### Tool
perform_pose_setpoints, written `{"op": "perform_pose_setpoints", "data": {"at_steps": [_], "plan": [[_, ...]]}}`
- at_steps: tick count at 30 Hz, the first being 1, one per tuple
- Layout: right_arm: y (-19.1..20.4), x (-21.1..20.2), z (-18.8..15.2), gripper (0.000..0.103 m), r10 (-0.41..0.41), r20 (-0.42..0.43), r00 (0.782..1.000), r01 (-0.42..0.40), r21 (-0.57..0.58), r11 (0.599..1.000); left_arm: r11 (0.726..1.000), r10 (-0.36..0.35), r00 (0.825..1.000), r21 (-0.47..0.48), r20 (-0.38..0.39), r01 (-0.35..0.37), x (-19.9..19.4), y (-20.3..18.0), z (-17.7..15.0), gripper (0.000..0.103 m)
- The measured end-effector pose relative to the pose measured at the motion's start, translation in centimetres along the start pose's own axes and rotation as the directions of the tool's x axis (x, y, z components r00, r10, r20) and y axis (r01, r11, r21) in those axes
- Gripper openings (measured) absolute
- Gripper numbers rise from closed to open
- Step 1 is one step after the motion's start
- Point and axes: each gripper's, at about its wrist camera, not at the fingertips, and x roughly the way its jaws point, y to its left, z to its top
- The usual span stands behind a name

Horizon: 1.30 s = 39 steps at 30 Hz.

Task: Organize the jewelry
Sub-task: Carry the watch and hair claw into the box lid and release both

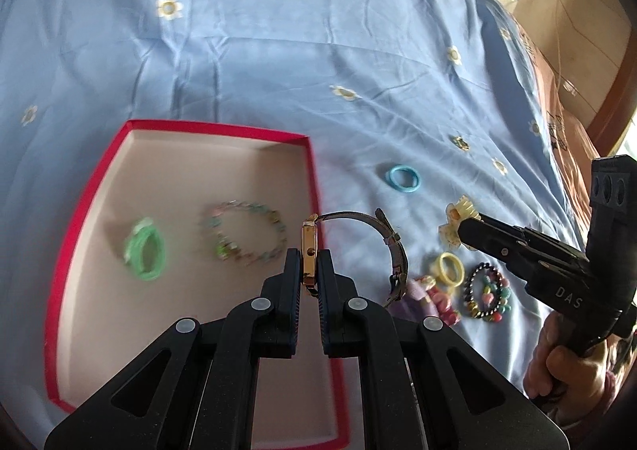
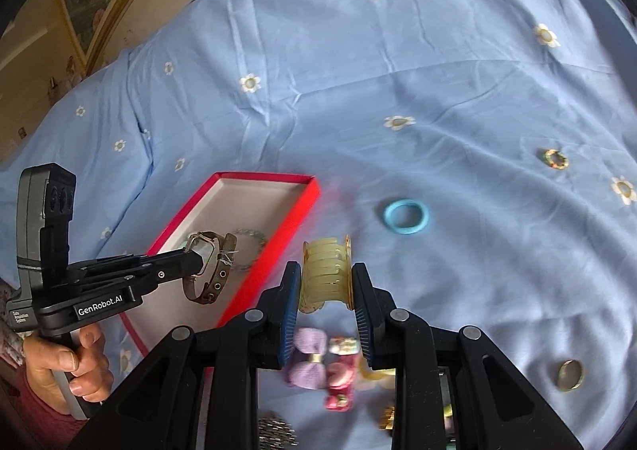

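My left gripper (image 1: pixel 309 263) is shut on a gold wristwatch (image 1: pixel 308 247) with a grey strap (image 1: pixel 394 247), held above the right edge of the red tray (image 1: pixel 215 128). The tray holds a green hair tie (image 1: pixel 145 251) and a beaded bracelet (image 1: pixel 245 237). My right gripper (image 2: pixel 327 282) is shut on a yellow hair claw (image 2: pixel 327 270), just above the blue bedsheet. In the right wrist view the left gripper (image 2: pixel 191 265) holds the watch (image 2: pixel 209 267) over the tray (image 2: pixel 314 195).
On the sheet lie a blue ring (image 1: pixel 403 179) (image 2: pixel 406 214), a yellow ring (image 1: pixel 450 269), a dark beaded bracelet (image 1: pixel 487 290), a purple bow (image 2: pixel 308 362), a pink clip (image 2: pixel 340 378), a small flower ring (image 2: pixel 552 159) and a gold ring (image 2: pixel 570 375).
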Motion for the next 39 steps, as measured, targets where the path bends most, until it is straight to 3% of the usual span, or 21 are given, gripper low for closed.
{"op": "perform_pose_setpoints", "data": {"at_steps": [21,39], "plan": [[7.7,4.6,-0.1,0.026,0.101,-0.052,0.993,-0.105,-0.084,0.991,0.988,0.108,0.994,-0.113,0.005,-0.107,-2.0,7.9,-2.5,0.007],[9.9,10.6,-0.7,0.026,0.106,-0.130,0.986,-0.121,-0.114,0.986,0.967,0.207,0.977,-0.144,-0.042,-0.211,0.9,12.2,-2.4,0.007]]}}
